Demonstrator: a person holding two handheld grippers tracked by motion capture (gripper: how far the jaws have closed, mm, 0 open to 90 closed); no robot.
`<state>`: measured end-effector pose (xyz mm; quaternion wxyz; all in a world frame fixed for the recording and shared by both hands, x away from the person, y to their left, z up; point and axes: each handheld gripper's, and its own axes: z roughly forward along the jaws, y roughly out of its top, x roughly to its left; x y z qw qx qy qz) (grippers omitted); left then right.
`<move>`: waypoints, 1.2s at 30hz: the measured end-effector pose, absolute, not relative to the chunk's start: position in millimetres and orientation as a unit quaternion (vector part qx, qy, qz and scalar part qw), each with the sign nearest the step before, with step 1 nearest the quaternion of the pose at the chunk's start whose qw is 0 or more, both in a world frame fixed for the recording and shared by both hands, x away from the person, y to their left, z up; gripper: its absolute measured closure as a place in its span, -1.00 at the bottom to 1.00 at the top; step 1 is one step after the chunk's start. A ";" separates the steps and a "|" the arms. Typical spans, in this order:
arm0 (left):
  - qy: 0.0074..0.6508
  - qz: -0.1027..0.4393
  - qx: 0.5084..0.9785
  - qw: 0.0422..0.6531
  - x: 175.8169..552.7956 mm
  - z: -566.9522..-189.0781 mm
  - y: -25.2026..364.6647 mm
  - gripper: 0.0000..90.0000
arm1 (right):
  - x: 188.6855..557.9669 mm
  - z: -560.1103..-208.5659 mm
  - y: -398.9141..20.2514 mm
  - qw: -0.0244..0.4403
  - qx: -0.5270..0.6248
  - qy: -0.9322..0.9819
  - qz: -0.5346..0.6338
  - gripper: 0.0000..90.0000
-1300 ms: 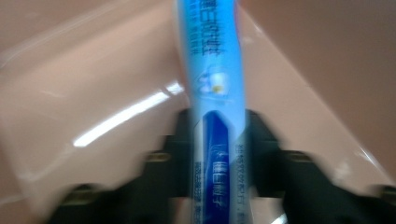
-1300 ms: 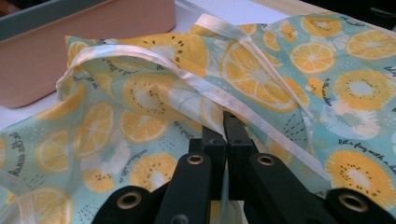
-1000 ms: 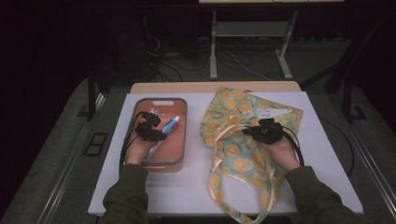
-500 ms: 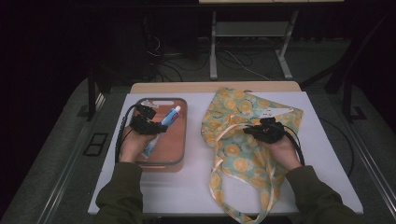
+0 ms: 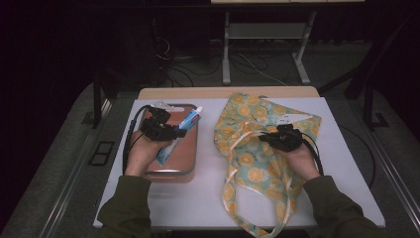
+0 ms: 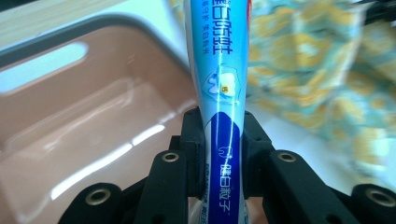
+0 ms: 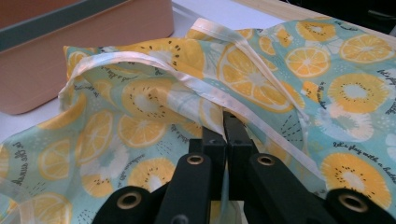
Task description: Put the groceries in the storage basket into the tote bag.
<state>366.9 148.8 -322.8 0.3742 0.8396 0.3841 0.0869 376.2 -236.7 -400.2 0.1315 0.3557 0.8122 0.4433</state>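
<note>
The left gripper clamps its jaws on a blue-and-white toothpaste tube, which hangs above the pink tray with its cap end pointing away from the person. The right gripper has its jaws pressed together on the rim of the orange-print cloth bag, which lies on the white table just beside the tray.

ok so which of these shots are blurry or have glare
Left gripper view: the fruit-print bag is smeared by blur, the toothpaste tube stays sharp, and glare streaks cross the pink tray. Right gripper view: crisp, evenly lit. High view: dim, surroundings nearly black.
</note>
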 end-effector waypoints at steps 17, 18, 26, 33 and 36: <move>0.281 0.041 0.878 0.385 322.4 -323.7 49.3 0.67 | 375.6 -397.8 -241.7 0.133 0.353 0.811 0.447 0.98; 0.277 0.039 0.881 0.382 320.7 -326.1 43.0 0.66 | 375.6 -397.7 -241.9 0.132 0.352 0.811 0.448 0.98; 0.261 0.013 0.903 0.341 313.4 -361.1 -4.6 0.67 | 375.7 -394.5 -246.8 0.133 0.352 0.807 0.455 0.98; 0.284 0.022 0.913 0.291 327.9 -394.8 -26.5 0.66 | 375.9 -391.4 -252.8 0.134 0.356 0.800 0.464 0.98; 0.296 0.018 0.909 0.292 336.4 -402.0 -35.5 0.66 | 375.5 -391.2 -252.4 0.133 0.355 0.800 0.465 0.98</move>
